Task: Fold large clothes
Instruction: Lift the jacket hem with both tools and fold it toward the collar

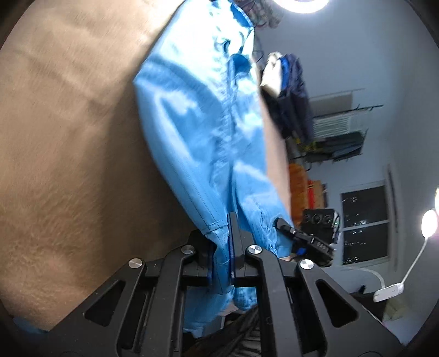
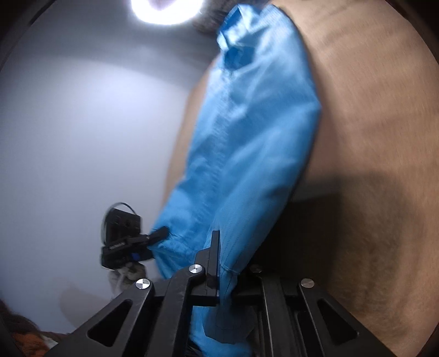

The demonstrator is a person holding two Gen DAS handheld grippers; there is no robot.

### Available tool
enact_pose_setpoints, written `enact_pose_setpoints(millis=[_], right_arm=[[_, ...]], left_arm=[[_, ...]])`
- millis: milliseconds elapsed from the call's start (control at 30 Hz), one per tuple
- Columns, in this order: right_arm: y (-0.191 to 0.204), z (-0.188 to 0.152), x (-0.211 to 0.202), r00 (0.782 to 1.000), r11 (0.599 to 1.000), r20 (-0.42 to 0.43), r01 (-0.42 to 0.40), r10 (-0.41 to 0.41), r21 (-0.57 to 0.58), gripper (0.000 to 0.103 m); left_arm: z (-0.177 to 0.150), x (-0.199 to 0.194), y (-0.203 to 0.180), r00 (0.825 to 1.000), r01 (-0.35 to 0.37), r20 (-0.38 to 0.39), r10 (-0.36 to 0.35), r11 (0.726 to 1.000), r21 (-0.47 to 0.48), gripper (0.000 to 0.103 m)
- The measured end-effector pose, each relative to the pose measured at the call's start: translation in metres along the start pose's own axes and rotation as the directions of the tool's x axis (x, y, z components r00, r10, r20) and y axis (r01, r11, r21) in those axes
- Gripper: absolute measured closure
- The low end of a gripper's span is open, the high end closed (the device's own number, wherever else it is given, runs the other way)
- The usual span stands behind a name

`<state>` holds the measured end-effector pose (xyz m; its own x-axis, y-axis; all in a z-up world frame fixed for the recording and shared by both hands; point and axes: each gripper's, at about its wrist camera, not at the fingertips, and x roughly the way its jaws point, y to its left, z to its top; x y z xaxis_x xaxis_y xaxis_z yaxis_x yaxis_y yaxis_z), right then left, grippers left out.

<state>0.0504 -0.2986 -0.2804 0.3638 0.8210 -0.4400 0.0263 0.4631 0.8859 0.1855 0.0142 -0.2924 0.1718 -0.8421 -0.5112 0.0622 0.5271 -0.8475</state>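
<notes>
A large light-blue garment (image 1: 203,123) hangs stretched in the air in front of a brown carpeted surface (image 1: 68,137). My left gripper (image 1: 222,241) is shut on one edge of the garment near a stitched hem. My right gripper (image 2: 225,261) is shut on another edge of the same garment (image 2: 252,142). Each view shows the other gripper clamped on the cloth: the right one in the left wrist view (image 1: 285,228), the left one in the right wrist view (image 2: 159,233). Loose cloth droops below both jaws.
The left wrist view shows a rack of dark clothes (image 1: 293,96), orange items (image 1: 299,186), a dark window (image 1: 365,225), a desk lamp (image 1: 389,291) and a ceiling light (image 1: 304,5). The right wrist view shows a grey wall (image 2: 82,123) and brown carpet (image 2: 378,123).
</notes>
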Motion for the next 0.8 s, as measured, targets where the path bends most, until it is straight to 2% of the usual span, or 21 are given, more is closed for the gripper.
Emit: enact_pose_setpoints(millis=[100, 233, 467, 633, 800], right_arm=[[0.014, 0.015, -0.002, 0.999, 0.999, 0.033, -0.025, 0.025, -0.025, 0.101], [0.033, 0.047, -0.003, 0.996, 0.997, 0.085, -0.024, 0.03, -0.071, 0.101], [0.05, 0.106, 0.006, 0.987, 0.987, 0.152, 0.079, -0.057, -0.141, 0.101], [0.034, 0.147, 0.018, 0.975, 0.986, 0.191, 0.138, -0.118, -0.097, 0.101], [0.015, 0.176, 0.035, 0.966, 0.979, 0.189, 0.192, -0.178, -0.062, 0.101]], left_arm=[[0.017, -0.006, -0.014, 0.999, 0.026, 0.022, -0.026, 1.0, 0.017, 0.097], [0.048, -0.014, -0.034, 0.998, 0.023, 0.064, -0.027, 0.998, 0.061, 0.097], [0.102, -0.01, -0.057, 0.99, -0.054, 0.136, 0.034, 0.989, 0.141, 0.097], [0.143, 0.007, -0.05, 0.98, -0.122, 0.17, 0.099, 0.984, 0.127, 0.097], [0.164, 0.029, -0.028, 0.977, -0.149, 0.168, 0.132, 0.985, 0.089, 0.097]])
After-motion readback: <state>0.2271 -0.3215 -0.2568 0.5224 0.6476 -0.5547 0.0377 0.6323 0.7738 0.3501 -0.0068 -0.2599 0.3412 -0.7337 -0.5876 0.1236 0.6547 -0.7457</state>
